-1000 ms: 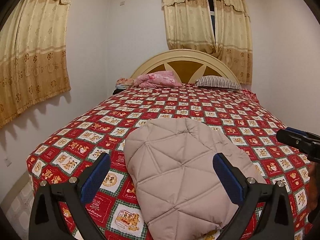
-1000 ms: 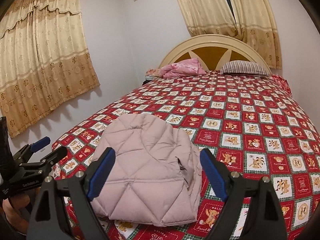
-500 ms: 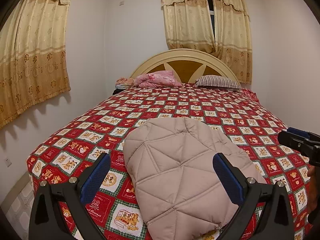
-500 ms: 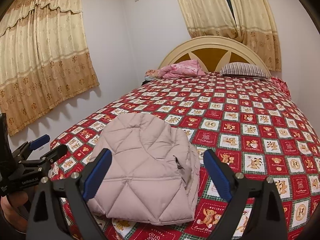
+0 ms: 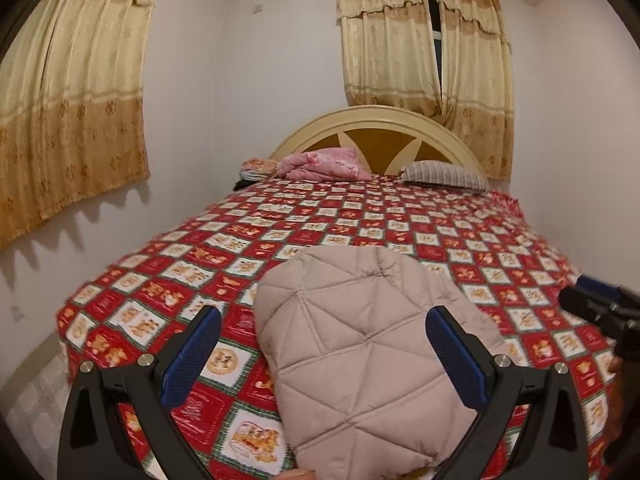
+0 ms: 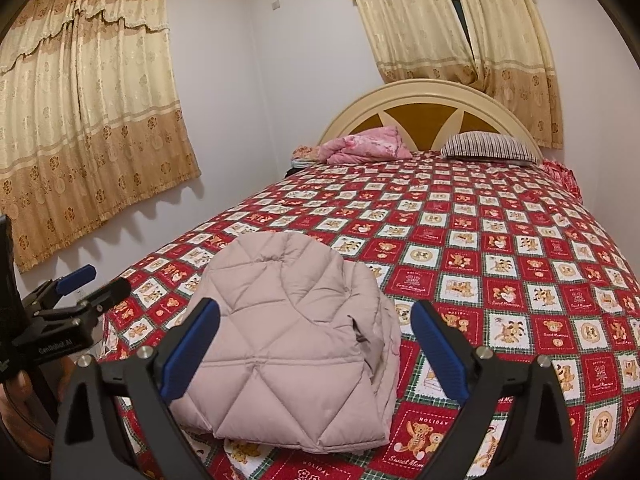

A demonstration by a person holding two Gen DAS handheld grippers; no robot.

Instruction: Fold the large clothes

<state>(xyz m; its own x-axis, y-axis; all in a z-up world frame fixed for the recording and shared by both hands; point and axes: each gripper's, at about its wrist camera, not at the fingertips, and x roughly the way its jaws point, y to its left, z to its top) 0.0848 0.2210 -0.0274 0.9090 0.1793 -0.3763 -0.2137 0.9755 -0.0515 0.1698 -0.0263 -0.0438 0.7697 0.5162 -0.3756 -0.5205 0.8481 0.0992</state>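
We judge the fold done: the jacket (image 5: pixel 360 360) lies as a compact bundle at the near end of the bed (image 6: pixel 520 240), and our left gripper (image 5: pixel 322 354) and right gripper (image 6: pixel 316 350), whose jaws have just been opening, both gape wide, holding nothing.

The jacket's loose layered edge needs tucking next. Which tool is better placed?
Right. The loose edge of the jacket lies in front of the right tool, whose jaws have just been opening, gripping nothing. The left tool faces the smooth side.
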